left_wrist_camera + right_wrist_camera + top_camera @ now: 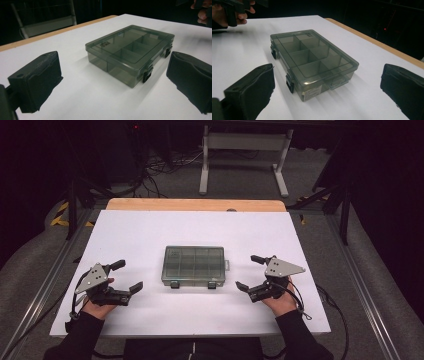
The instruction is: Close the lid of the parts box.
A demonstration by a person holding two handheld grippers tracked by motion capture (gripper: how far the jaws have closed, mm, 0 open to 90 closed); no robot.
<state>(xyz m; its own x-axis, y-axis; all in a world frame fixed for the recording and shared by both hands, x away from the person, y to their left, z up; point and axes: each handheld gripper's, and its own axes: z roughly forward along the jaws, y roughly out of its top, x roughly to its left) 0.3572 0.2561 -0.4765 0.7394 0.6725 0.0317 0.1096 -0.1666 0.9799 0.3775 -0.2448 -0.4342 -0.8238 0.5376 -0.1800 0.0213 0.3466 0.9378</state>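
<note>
Here the white tabletop (150, 230) carries a smoky compartment box (194, 265), lid closed; left tool (126, 276) and right tool (250, 272) gape apart beside it, the room dark around.

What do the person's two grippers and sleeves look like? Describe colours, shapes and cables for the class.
Each hand holds a black two-jaw tool. The left gripper and right gripper each carry a grey three-cornered plate on top and chunky black jaws with blocky, rough-edged pads. A thin black cable trails from each. The person wears dark long sleeves.
</note>
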